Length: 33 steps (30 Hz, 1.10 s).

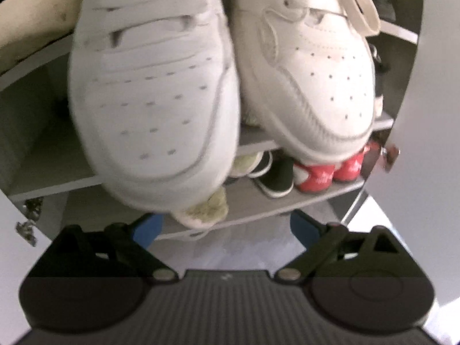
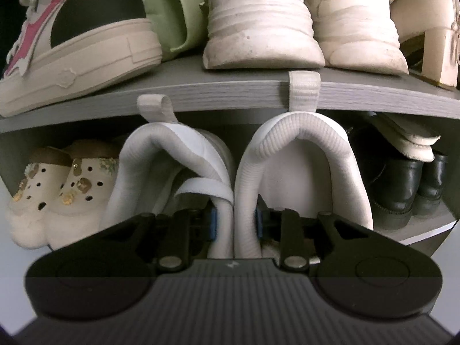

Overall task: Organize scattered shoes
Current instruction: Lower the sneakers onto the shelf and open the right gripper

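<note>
A pair of white sneakers [image 2: 238,178] is seen from the heel side in the right wrist view, set on the lower shelf [image 2: 425,227] of a grey shoe rack, heels at its front edge. The right gripper [image 2: 235,215] is clenched on the two touching inner collars of the pair, its blue-padded fingers [image 2: 214,221] pressed against the padded rims from either side. On the same shelf, cream clogs [image 2: 57,198] with charms are placed toward the left end and black leather shoes [image 2: 402,189] toward the right end. The upper shelf [image 2: 230,93] carries a pink-striped sneaker [image 2: 72,54], a green slide [image 2: 172,14] and chunky white trainers [image 2: 261,28] (their heels facing out). In the left wrist view, the toes of two white perforated sneakers [image 1: 155,92] fill the frame, one blurred, with shelves behind them holding red shoes [image 1: 330,172] and a black shoe [image 1: 276,178]. The left gripper [image 1: 227,228] is released, its fingers [image 1: 148,227] spread wide with nothing between them.
</note>
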{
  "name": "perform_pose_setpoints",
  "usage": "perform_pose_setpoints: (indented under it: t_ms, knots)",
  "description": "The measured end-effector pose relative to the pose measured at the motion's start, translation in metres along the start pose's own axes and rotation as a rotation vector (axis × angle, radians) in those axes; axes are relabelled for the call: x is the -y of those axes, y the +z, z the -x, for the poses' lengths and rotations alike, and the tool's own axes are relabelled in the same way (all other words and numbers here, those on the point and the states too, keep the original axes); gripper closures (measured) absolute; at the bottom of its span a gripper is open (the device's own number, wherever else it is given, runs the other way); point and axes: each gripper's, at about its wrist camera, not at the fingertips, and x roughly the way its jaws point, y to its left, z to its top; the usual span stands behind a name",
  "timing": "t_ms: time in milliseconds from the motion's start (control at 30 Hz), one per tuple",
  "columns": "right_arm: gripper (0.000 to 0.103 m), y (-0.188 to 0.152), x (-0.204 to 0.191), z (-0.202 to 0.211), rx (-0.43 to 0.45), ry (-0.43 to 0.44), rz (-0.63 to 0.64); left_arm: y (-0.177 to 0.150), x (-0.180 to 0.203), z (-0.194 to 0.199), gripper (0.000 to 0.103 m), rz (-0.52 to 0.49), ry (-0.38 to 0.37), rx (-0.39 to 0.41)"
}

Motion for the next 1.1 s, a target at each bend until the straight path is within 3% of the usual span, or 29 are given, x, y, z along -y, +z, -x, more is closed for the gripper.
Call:
perform_pose_setpoints:
  t_ms: [233, 433, 533, 600, 833, 967, 1100]
  knots:
    - [0.075, -0.002, 0.009, -0.001, -0.029, 0.031, -0.028, -0.005, 0.007, -0.020, 0.004, 0.015, -0.034, 0.060]
    - [0.075, -0.003, 0.015, -0.004, -0.039, 0.037, -0.062, -0.012, 0.003, -0.004, 0.014, 0.037, -0.053, 0.107]
    - [0.074, -0.004, 0.018, -0.006, -0.051, 0.043, -0.081, -0.010, -0.004, 0.009, 0.022, 0.098, -0.093, 0.075]
    - [0.074, -0.003, 0.019, -0.008, -0.066, 0.051, -0.069, -0.011, -0.009, 0.025, 0.022, 0.139, -0.118, 0.071]
    - [0.069, 0.004, 0.024, -0.029, -0.123, 0.057, -0.058, -0.010, -0.010, 0.063, 0.022, 0.126, -0.114, 0.124]
    - [0.070, 0.009, 0.029, -0.046, -0.117, 0.053, -0.050, -0.002, -0.006, 0.087, 0.018, 0.056, -0.075, 0.190]
    - [0.070, 0.009, 0.031, -0.057, -0.120, 0.055, -0.039, -0.004, 0.005, 0.084, 0.008, -0.011, -0.057, 0.219]
